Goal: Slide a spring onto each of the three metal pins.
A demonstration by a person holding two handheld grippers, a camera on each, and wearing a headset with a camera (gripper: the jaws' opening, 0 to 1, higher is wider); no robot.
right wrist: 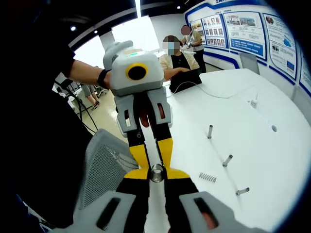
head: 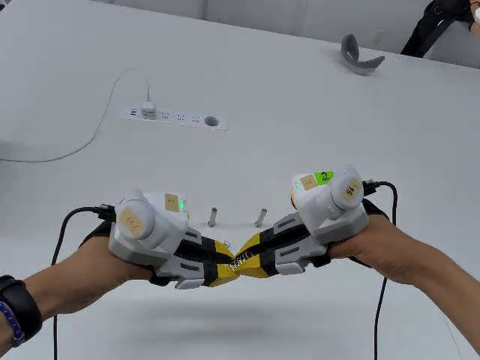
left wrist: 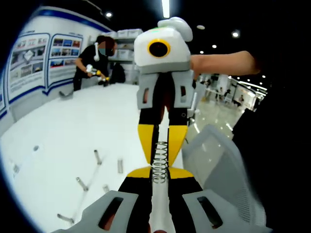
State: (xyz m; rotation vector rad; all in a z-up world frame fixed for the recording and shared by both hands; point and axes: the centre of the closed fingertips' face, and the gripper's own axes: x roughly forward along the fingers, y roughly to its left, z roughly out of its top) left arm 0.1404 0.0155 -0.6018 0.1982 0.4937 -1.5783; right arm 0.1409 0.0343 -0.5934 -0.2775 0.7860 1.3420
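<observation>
Left gripper (head: 223,274) and right gripper (head: 253,263), tan stickers (head: 131,223) illegible, both pinch one coiled steel spring (left wrist: 160,162). Upright metal pins (head: 212,217) stand beyond on open white table (head: 300,112).

No writing reads cleanly anywhere. In the head view, the left gripper (head: 225,271) carries two tan stickers (head: 131,221), each with a dark mark too small to make out. The right gripper (head: 256,262) has two more. The end sticker (head: 351,191) bears what looks like two digits, but I cannot tell which. A lit green tag (head: 323,177) beside it shows dark characters, also illegible. In the right gripper view, wall posters (right wrist: 243,24) have blue headers and rows of captioned photos, the print far too small. Posters in the left gripper view (left wrist: 48,53) are equally unreadable.
</observation>
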